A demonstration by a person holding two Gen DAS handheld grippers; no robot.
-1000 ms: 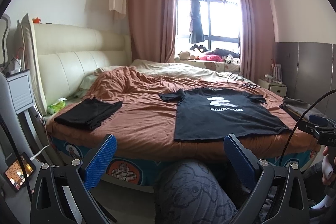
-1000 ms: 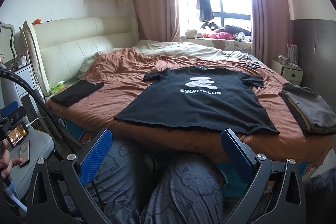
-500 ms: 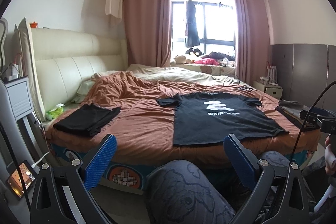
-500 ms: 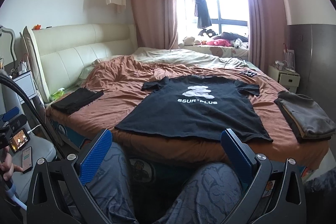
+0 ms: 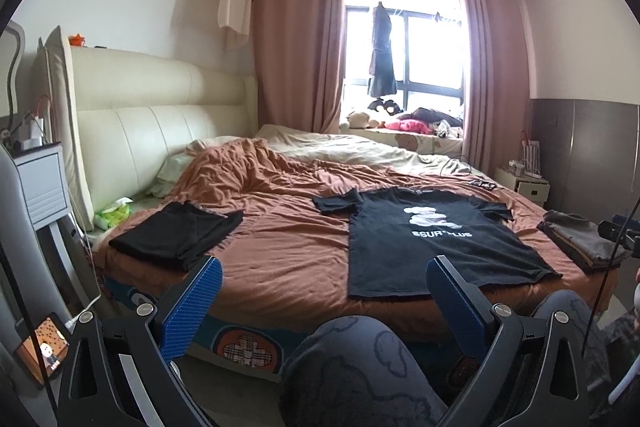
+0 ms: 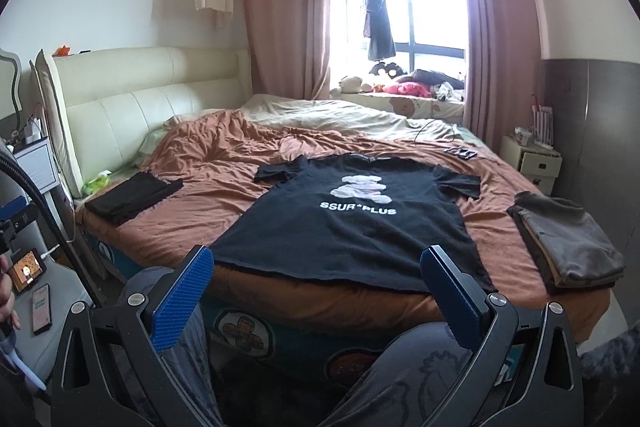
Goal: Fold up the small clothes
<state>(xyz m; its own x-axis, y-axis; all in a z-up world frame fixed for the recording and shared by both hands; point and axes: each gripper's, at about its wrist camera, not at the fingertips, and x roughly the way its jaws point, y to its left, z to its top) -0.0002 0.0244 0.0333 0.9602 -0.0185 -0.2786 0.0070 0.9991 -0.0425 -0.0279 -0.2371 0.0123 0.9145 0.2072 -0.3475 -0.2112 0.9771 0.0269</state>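
Black cotton T-shirt [image 6: 352, 223] with a white bear print lies spread flat, print up, on the rust-brown duvet [image 6: 224, 163] of the bed [image 6: 280, 343]. Its hem runs along the near edge of the bed, its collar points toward the window side, and its long axis runs from the near edge away from the person. Both sleeves are laid out to the sides.

Right gripper [image 6: 316, 291] is wide open and holds nothing; it hangs short of the near edge, almost centred on the hem, clear of the cloth. Left gripper [image 5: 324, 303] is likewise wide open and empty, with the shirt lying ahead and to its right. The right gripper appears the nearer.

Folded black garment [image 5: 176, 239] rests at the near left corner; folded grey garments [image 6: 568, 239] at the near right corner. Judgement: folding of this shirt is not yet begun.
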